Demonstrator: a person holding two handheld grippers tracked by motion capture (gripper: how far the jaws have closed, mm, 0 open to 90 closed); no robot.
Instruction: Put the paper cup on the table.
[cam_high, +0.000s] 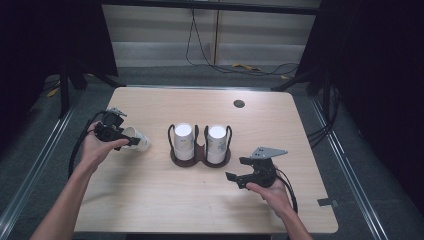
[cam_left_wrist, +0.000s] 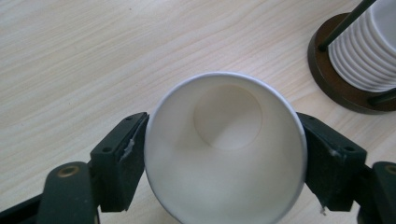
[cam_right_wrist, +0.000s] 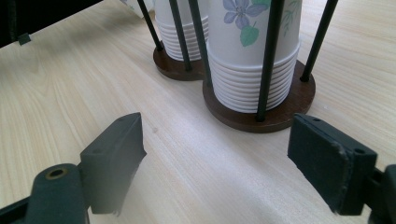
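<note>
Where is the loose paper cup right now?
The cup is clamped between the left gripper's jaws, lying on its side at the table's left, just left of the cup holder; its open mouth faces the left gripper view.

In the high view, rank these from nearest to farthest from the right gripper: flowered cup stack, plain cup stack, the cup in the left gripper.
1. Flowered cup stack, holder's right side, closest to the right gripper.
2. Plain cup stack, holder's left side.
3. Single cup, held by the left gripper, far left.
</note>
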